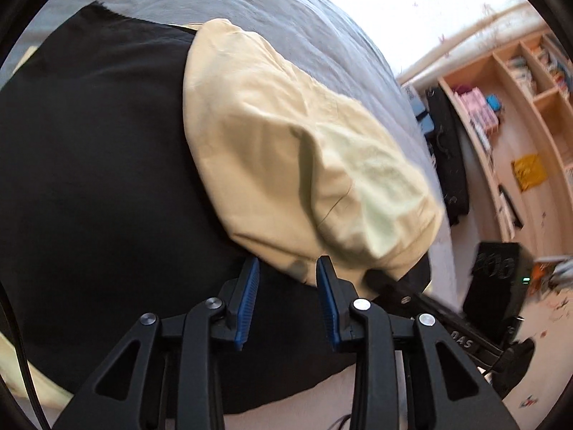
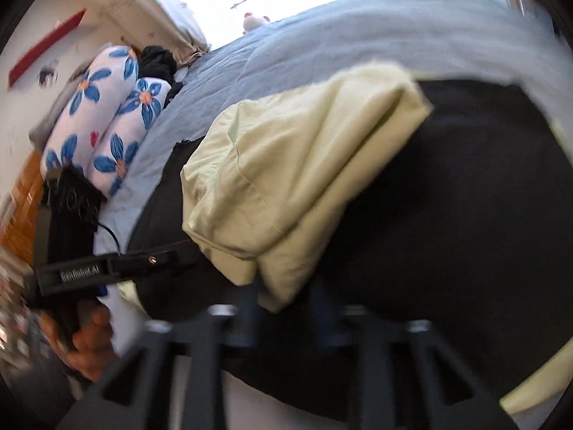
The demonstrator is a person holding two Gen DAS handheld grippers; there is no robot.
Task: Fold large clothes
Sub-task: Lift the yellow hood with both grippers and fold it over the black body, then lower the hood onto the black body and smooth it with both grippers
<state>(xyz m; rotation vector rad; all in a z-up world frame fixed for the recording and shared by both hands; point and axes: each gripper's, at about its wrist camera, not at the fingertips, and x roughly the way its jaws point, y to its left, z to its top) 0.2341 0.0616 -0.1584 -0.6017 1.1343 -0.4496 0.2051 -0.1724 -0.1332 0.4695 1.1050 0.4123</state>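
The yellow garment (image 1: 286,150) lies part-folded on black cloth (image 1: 100,179) near the bed's (image 1: 286,10) edge. It looks soft, light, floppy; best pinched at the near hem. The left gripper (image 1: 288,272) is parted and empty; the right gripper (image 2: 283,308) is blurred, grip unclear.

Matt, creased yellow cloth (image 1: 272,150)

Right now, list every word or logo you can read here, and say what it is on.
"GenRobot.AI", blurred, so roughly: on the side of the left gripper.
"DAS", partly seen: on the side of the right gripper.
Looped marking on the black box: not readable.
Items on the shelves: too small to read.
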